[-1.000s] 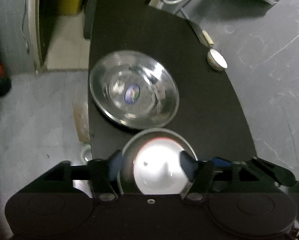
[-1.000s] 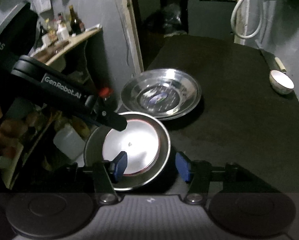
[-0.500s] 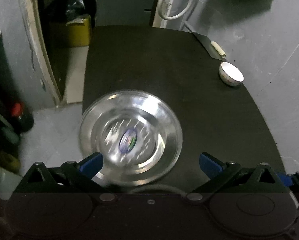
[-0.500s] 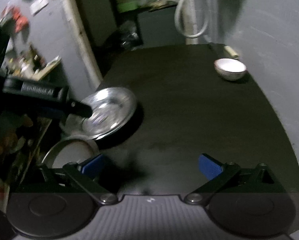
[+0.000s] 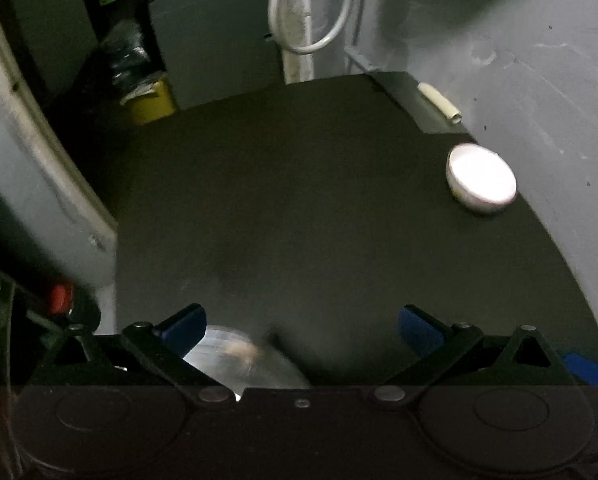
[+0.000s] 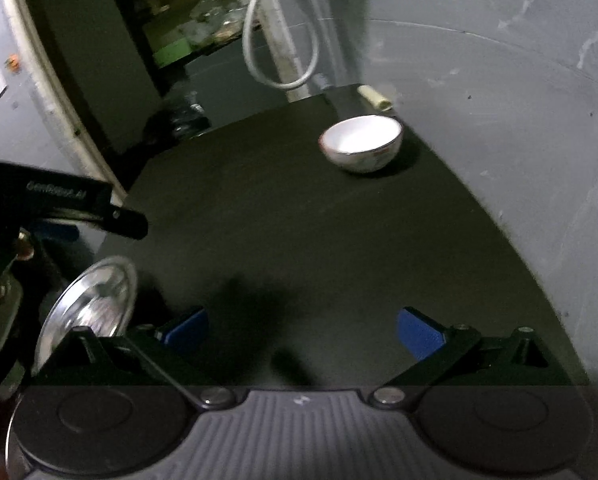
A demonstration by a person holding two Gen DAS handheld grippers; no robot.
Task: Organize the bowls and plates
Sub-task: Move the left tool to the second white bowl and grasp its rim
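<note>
L wrist: left gripper (image 5: pixel 301 330) is hanging w/ blue pads wide apart, nothing btwn, over black tabletop (image 5: pixel 299 208). Shiny steel plate (image 5: pixel 243 364) is sitting under its left finger; small white ceramic bowl (image 5: pixel 481 179) far right nr wall.

R wrist: right gripper (image 6: pixel 302 330) is gaping too, empty. Bowl (image 6: pixel 361 144) is resting ahead by grey wall (image 6: pixel 519 140); plate (image 6: pixel 89 306) at table's left edge.

The only writing I can make out is on my black hand-held left gripper (image 6: pixel 127 224), seen from my right wrist camera at about nine o'clock: pale letters along its black arm that read "GenRobot.AI", blurred but still just legible. A small pale mark sits on the ribbed grey housing at six o'clock in the same view, too small to read. My left wrist camera shows no legible text.
</note>
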